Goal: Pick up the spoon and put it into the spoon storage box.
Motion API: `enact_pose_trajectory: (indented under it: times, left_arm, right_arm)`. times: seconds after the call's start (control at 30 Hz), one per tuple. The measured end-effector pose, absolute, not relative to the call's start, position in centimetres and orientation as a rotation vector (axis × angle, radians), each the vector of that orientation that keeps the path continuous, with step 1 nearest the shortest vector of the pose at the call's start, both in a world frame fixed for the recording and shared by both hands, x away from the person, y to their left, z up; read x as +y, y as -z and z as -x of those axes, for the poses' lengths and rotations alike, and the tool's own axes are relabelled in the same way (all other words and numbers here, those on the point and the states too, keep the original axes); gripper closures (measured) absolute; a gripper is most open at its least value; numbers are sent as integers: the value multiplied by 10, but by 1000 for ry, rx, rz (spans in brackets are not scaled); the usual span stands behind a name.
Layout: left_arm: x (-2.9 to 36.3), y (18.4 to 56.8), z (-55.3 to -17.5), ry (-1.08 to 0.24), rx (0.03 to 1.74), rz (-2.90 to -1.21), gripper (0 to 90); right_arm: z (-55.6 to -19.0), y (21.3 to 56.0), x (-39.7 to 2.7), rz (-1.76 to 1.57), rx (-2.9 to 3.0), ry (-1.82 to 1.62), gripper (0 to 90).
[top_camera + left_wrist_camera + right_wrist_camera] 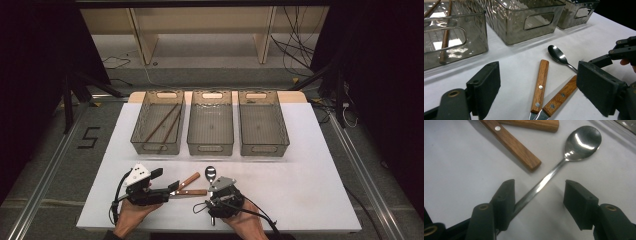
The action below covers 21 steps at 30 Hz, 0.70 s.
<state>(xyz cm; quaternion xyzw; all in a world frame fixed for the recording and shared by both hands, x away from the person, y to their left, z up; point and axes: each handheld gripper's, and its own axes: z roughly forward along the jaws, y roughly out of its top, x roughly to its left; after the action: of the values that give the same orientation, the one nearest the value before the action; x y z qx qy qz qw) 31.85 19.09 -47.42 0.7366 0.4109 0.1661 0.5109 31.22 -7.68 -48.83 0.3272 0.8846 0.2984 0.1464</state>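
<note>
A steel spoon [210, 172] lies on the white table [300, 190] near its front edge, bowl away from me. My right gripper [220, 189] stands open over the spoon's handle. In the right gripper view the handle [541, 183] runs between the jaws [539, 192] and passes close by the left one, while the bowl [582, 141] lies ahead. Two wooden-handled knives [189, 186] lie crossed just left of the spoon. My left gripper [172, 187] is open, and its jaws [540, 80] stand wide to either side of the knife handles [541, 85].
Three clear plastic bins stand in a row across the middle of the table: the left bin [157, 125] holds brown chopsticks [162, 122], then come the middle bin [211, 125] and the right bin [262, 125]. A wooden shelf stands behind the table.
</note>
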Motion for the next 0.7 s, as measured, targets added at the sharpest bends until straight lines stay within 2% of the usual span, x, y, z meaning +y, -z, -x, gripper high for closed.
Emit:
enact_pose_trajectory:
  times: [0.7]
  left_arm:
    - [190,475,-318,-396,984,-1788,194]
  right_arm:
    - [-327,480,-100,-1056,2597,-787,775]
